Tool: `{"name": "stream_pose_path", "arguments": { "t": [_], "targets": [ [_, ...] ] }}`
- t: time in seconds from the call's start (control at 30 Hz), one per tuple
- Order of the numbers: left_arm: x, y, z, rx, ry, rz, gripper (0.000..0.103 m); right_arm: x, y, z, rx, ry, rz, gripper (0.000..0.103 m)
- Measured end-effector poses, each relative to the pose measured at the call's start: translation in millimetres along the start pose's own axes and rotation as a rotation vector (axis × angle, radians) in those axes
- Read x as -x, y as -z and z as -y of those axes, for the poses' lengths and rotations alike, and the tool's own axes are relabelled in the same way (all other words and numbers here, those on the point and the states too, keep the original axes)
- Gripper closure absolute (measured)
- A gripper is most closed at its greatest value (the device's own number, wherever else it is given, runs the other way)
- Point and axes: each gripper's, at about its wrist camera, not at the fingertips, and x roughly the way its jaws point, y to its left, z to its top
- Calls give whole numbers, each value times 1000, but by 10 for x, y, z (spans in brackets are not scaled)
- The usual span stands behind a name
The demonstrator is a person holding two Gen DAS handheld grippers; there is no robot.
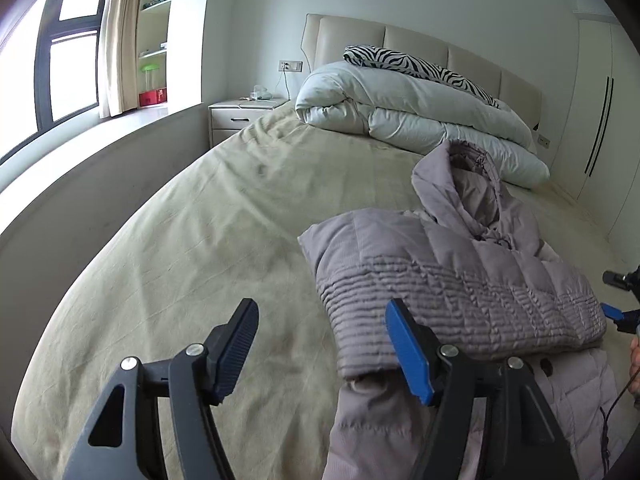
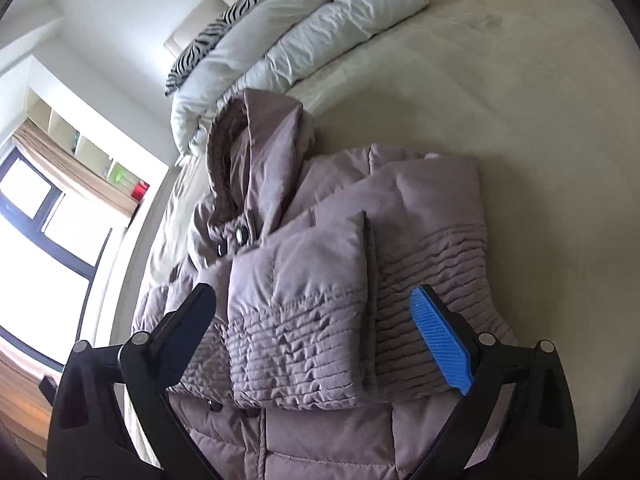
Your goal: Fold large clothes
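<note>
A mauve quilted hooded jacket (image 1: pixel 460 280) lies front-up on the beige bed sheet (image 1: pixel 200 240), its hood (image 1: pixel 460 176) toward the headboard. Both sleeves are folded across the chest, ribbed cuffs on top. My left gripper (image 1: pixel 322 306) is open just left of the jacket; its blue finger (image 1: pixel 408 352) overlaps the folded sleeve's edge and nothing lies between the pads. In the right wrist view, my right gripper (image 2: pixel 314 292) stands wide open over the upper sleeve's cuff on the jacket (image 2: pixel 304 272), with the pads clear of the fabric. Its fingertips also show at the right edge of the left wrist view.
A folded white duvet (image 1: pixel 400 108) and a zebra-print pillow (image 1: pixel 408 64) lie against the headboard. A white nightstand (image 1: pixel 240 116) and a window ledge run along the bed's left side, with wardrobe doors (image 1: pixel 592 100) on the right. Bare sheet stretches left of the jacket.
</note>
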Motion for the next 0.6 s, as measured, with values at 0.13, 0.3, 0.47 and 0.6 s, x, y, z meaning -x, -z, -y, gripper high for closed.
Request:
{"name": "stream_pose_path", "arguments": {
  "t": [0.13,0.3,0.47,0.6],
  "targets": [
    [-324,-210,475,-194,-13,-4,48,-225,120,-13,59,110,-82,69],
    [-677,29,887,-307,-5,-114,65,-60,19,117,17,99,-17,91],
    [-821,325,1090,-400,-88,-102,70,-181,27,282,14,98,-41,91],
    [-803,258,1023,-380,-50,-128,70,-333,41,432,-34,43,-55,89]
  ]
}}
